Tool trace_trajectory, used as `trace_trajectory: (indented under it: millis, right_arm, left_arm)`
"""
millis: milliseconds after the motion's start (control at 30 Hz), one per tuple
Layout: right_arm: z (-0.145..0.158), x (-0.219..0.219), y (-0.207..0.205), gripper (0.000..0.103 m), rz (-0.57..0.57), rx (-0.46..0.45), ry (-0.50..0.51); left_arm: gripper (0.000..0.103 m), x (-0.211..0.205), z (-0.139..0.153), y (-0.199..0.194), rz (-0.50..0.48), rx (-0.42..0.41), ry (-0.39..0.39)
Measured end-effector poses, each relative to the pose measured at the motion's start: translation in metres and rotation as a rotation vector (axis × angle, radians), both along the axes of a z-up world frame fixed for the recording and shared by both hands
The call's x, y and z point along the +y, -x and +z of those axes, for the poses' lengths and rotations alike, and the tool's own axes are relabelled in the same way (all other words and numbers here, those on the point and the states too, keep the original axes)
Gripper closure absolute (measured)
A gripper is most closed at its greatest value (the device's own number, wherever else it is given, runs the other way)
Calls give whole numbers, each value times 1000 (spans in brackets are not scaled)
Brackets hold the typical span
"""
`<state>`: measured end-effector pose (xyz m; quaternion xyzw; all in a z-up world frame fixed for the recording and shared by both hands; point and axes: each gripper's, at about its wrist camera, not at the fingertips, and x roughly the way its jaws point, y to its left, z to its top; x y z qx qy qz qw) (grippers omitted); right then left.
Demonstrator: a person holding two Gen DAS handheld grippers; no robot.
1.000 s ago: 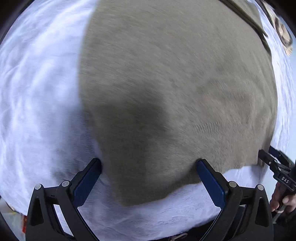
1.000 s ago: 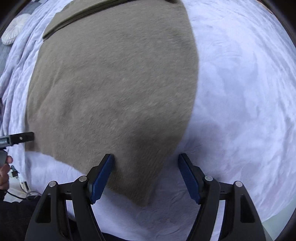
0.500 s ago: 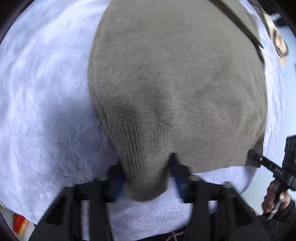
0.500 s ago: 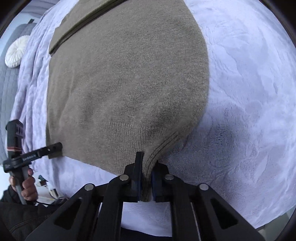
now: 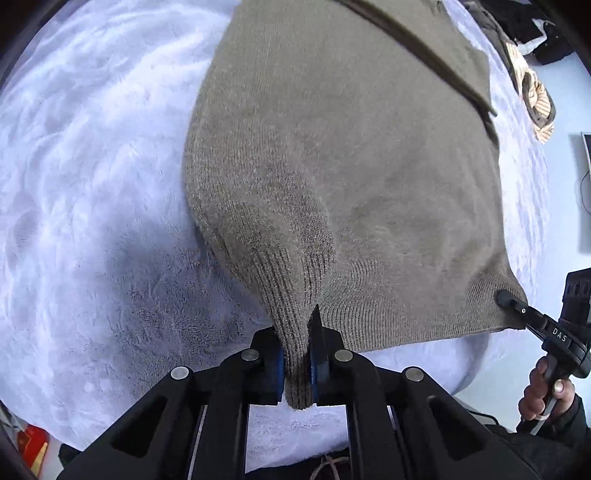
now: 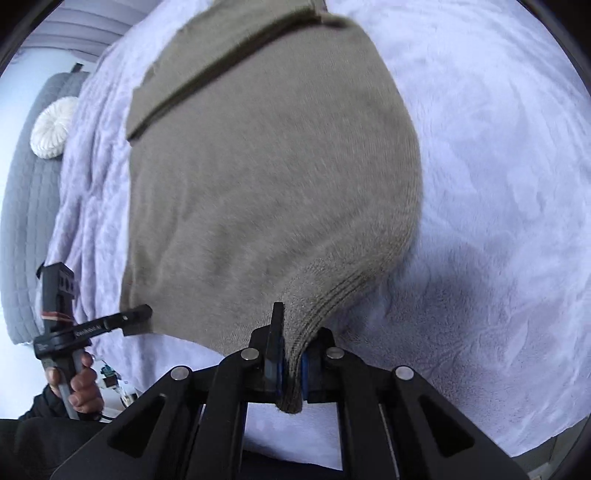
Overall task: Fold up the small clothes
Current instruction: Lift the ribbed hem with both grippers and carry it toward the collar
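A taupe knitted sweater point(image 5: 351, 147) lies spread on a white fluffy blanket point(image 5: 92, 184). My left gripper point(image 5: 297, 365) is shut on its near left hem corner and lifts it a little. My right gripper point(image 6: 290, 369) is shut on the near right hem corner of the sweater point(image 6: 266, 177), also raised. Each gripper shows in the other's view, the right gripper point(image 5: 517, 308) at the far hem corner, the left gripper point(image 6: 136, 317) likewise. A folded sleeve lies across the sweater's far end.
The blanket point(image 6: 498, 184) covers a bed with a grey quilted headboard point(image 6: 26, 221) and a round white cushion point(image 6: 51, 127). A striped cloth point(image 5: 537, 99) and dark clothes point(image 5: 524, 29) lie at the far right. The bed's near edge is just below the grippers.
Both grippers were open around the hem corners a second ago. They have shut on the corners and lifted them, pulling the hem up off the blanket.
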<state>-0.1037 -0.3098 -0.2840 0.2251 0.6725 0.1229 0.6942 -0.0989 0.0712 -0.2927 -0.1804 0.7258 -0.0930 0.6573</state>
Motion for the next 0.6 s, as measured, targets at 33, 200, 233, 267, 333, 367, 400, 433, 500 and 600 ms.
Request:
trace_trajectory:
  millis: [33,200,233,267,333,367,400,433,500,600]
  right_arm:
    - [5,0,-2,96,-2,-14,-7]
    - [29,-2,-13,96,-50,-95,-51]
    - [35,-5,-14,96,-56,-107,-55]
    - [41,-6,-16,96,-59,-122,-60]
    - [52,-6,-23,96,-64,-150,-62]
    - [59,-11,-25,96,-69,-163,-68]
    - [66,-15,-27,96,-77,-180,-78]
    - [72,-18,-28,96,-82,-191,-85]
    - [83,-16,-35,96,-85,-219,-95]
    - [97,-13,-43,96,-80,-236,-94]
  left_arm:
    - [92,-15,5,5,8,-15,2]
    - [92,-27,43,-5,15,-112,-9]
    - [92,-24,50,-8,21,-129,-14]
    - [92,-18,57,-9,28,-140,-14]
    - [92,-5,74,-17,46,-177,-12]
    - [92,6,81,-19,51,-195,-12]
    - [92,6,86,-23,55,-210,-12]
    - [92,8,94,-26,57,-224,-16]
    - [92,2,102,-33,53,-244,-30]
    - [92,-1,117,-39,54,-254,-49]
